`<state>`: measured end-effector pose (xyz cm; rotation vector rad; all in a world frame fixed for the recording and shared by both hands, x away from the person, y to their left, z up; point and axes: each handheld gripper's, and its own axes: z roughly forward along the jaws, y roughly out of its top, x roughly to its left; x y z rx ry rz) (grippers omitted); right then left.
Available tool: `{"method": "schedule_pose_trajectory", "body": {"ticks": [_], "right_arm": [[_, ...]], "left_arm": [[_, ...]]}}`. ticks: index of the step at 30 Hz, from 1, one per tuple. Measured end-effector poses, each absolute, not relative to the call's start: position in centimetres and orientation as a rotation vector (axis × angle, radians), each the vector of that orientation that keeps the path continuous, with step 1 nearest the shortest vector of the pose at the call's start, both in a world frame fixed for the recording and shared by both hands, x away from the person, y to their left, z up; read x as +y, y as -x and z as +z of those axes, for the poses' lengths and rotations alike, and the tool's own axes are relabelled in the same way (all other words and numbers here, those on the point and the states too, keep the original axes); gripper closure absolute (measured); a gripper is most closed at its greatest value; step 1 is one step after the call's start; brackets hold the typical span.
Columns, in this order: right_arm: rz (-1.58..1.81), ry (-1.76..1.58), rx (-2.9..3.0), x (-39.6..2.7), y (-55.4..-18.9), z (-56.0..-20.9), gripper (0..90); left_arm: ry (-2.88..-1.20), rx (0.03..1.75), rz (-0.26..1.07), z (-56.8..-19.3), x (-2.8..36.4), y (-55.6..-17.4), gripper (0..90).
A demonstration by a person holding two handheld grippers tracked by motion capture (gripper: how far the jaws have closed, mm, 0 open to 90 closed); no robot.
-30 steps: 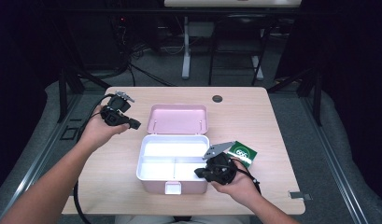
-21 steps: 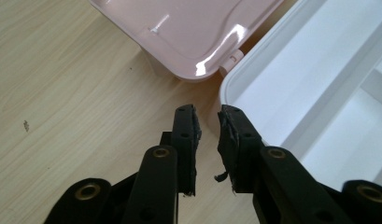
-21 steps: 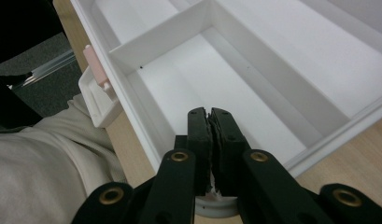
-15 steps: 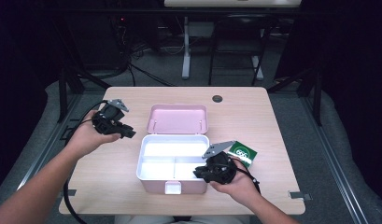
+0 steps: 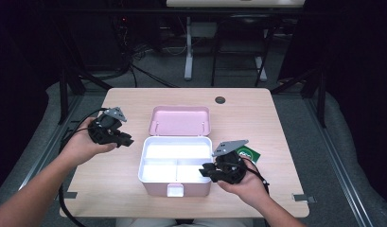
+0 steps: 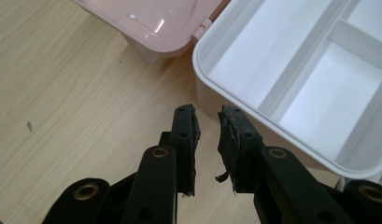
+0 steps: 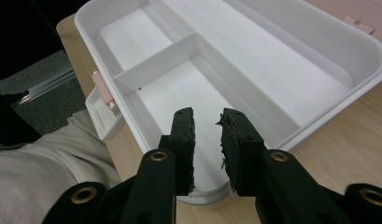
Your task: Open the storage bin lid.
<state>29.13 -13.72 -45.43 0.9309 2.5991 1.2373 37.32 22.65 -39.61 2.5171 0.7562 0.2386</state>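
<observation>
The open pink box (image 5: 176, 163) sits mid-table (image 5: 257, 113), lid (image 5: 180, 120) flat behind its empty white tray. We judge it light, rigid, slick plastic, best pinched at a rim. Our left tongs (image 6: 207, 135) and right tongs (image 7: 206, 140) have just been parting, nothing between them.

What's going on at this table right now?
A person sits at a wooden table with a two-jaw gripper in each hand, working around an open pink box. Its lid lies flipped back and the white compartments inside look empty. The left gripper hovers over the table just left of the box, and the right gripper sits over the box's near right corner. Both have just been opening their jaws, with nothing between them. A green packet lies beside the right hand.
</observation>
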Motion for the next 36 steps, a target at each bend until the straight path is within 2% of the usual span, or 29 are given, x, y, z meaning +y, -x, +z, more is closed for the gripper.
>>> {"method": "schedule_pose_trajectory", "body": {"ticks": [21, 36], "right_arm": [[1.332, -1.081, 2.426, -17.8, -29.9, -45.0, 69.6], [1.329, -1.153, 2.397, -19.2, -30.7, -46.0, 68.8]], "left_arm": [[-2.659, 0.519, 0.322, -40.6, 18.2, -34.3, 76.1], [-2.806, 0.303, 0.363, -41.4, 11.7, -34.1, 76.2]]}}
